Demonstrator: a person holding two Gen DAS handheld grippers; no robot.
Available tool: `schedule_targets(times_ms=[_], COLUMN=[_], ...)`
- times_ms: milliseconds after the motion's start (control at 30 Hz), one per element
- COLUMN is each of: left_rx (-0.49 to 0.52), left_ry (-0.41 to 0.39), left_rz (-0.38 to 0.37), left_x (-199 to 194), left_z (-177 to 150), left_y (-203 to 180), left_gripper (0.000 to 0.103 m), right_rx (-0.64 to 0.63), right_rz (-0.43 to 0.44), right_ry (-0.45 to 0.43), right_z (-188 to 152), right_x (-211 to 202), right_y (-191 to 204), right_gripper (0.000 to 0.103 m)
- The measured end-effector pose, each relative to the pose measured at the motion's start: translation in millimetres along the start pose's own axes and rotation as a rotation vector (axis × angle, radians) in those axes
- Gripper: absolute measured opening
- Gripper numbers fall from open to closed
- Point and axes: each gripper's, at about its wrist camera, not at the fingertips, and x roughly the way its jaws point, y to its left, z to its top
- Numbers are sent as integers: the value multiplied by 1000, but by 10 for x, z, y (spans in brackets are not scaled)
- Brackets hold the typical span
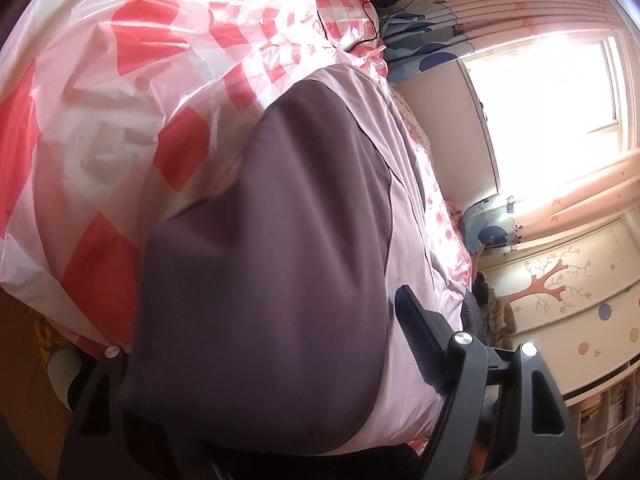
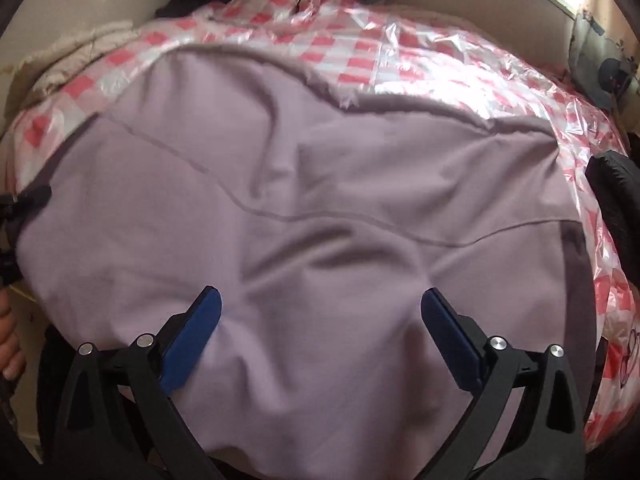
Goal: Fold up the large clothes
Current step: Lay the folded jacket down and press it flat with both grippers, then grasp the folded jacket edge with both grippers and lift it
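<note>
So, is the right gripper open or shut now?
Open. In the right wrist view the right gripper has its two blue-padded fingers wide apart, with the lilac fabric garment lying between them, not pinched.

Lilac garment [image 2: 304, 184], perhaps with darker purple panel; red-and-white checked plastic sheet [image 2: 420, 56].

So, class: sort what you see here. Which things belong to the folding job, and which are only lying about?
Belonging to the job:
- lilac garment, spread flat
- right gripper, open over it
- left gripper, garment draped between its fingers

Lying about:
- red-checked plastic sheet underneath
- curtain
- black cable
- tree wall decal
</note>
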Motion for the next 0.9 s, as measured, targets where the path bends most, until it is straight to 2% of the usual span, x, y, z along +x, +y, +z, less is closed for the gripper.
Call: schedule_targets(times_ms=[33,67,167,200,300,367,433,500,533,567,600,633,700,733,800,833,900], left_rx=[-9,-15,12,14,20,38,80,104,120,139,157,177,232,259,291,305,336], left_ry=[1,-1,-13,-17,-33,-52,-67,-72,-80,-88,-91,-93,-115,-122,-132,-140,-146], left_rz=[-3,-4,5,9,22,33,40,50,56,60,51,45,62,64,68,70,57], left_x=[10,18,19,22,44,30,-2,-9,-17,-27,-37,-43,-85,-106,-123,-124,-105], left_z=[4,0,2,5,-2,-10,-15,-9,-13,-20,-33,-55,-98,-109,-113,-118,-146], left_y=[10,20,-18,-24,-70,-128,-209,-262,-302,-346,-390,-458,-596,-666,-780,-838,-974], left_gripper=[73,73,73,73,73,73,72,71,68,66,63,60,58,56,56,54,51], right_rx=[-46,-65,12,9,-55,-59,4,34,30,3,-43,-95,-103,-71,-36,-59,-100], right_rz=[-19,-18,33,24,2,25,74,43,40,40,9,-25,-17,17,21,19,11], right_ry=[59,56,-62,-84,-4,-15,-103,-158,-128,-46,-28,-51,-44,-85,-226,-220,-105], right_z=[-19,1,23,12,-93,-59,16,109,142,152,117,100,151,166,115,90,53], right_x=[82,46,-208,-222,107,76,-129,-193,-96,125,278,318,232,98,-181,-165,182], right_y=[52,57,-27,-15,110,83,-50,-154,-171,-136,-64,17,16,-28,-32,22,138], right_gripper=[97,97,97,97,97,97,97,97,97,97,97,97,97,97,97,97,97])
